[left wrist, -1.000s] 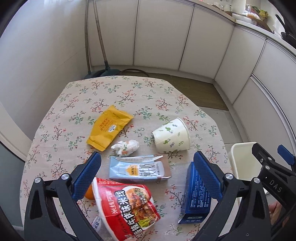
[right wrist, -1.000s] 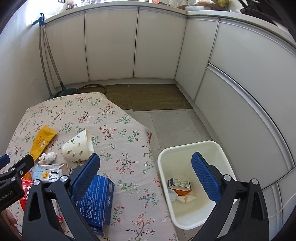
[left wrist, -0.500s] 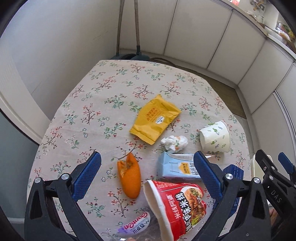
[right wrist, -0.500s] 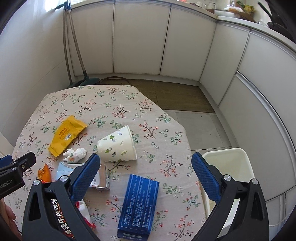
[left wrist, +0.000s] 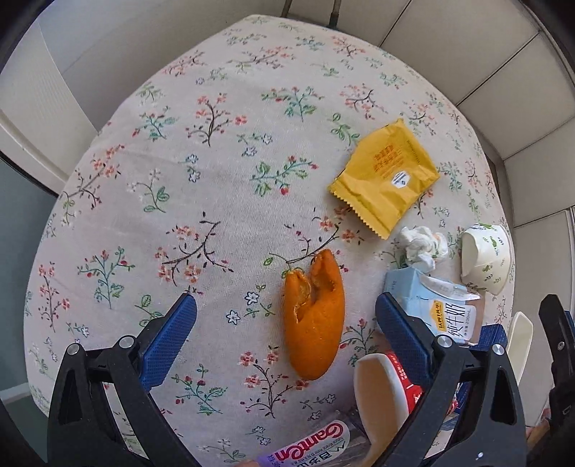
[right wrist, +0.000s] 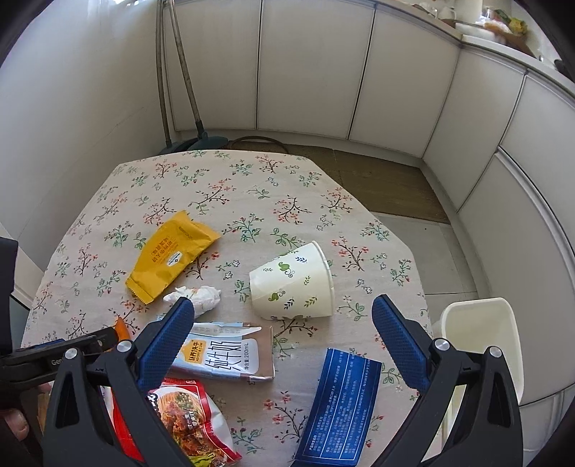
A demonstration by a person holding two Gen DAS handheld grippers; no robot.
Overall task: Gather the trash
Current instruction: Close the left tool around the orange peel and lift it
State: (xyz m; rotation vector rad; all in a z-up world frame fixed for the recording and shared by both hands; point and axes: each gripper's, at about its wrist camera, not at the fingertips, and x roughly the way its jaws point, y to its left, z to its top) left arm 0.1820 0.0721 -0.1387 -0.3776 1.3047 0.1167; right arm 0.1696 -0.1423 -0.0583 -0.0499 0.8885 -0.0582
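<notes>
Bench (left wrist: pixel 151 151) held scattered trash. Left hand-held gripper (left wrist: pixel 285 312) gaped wide, empty, over orange peel (left wrist: pixel 312 316) at 6 o'clock; yellow wrapper (left wrist: pixel 386 176) at 2. Right hand-held gripper (right wrist: pixel 284 316) wide, empty, paper cup (right wrist: pixel 293 283) at 12.

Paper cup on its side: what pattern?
White paper cup with small green leaf sprigs; right wrist view shows it best.

Behind the left gripper's right finger (left wrist: pixel 402 341), most of a red noodle bag (left wrist: pixel 402 366) and blue box (left wrist: pixel 492 334). Cut off at bottom edge: "Gamen" wrapper (left wrist: pixel 309 449). In the right wrist view, only a sliver of orange peel (right wrist: pixel 122 328); bin (right wrist: pixel 481 341) interior hidden by its wall; countertop items (right wrist: pixel 499 21) too small to tell.
</notes>
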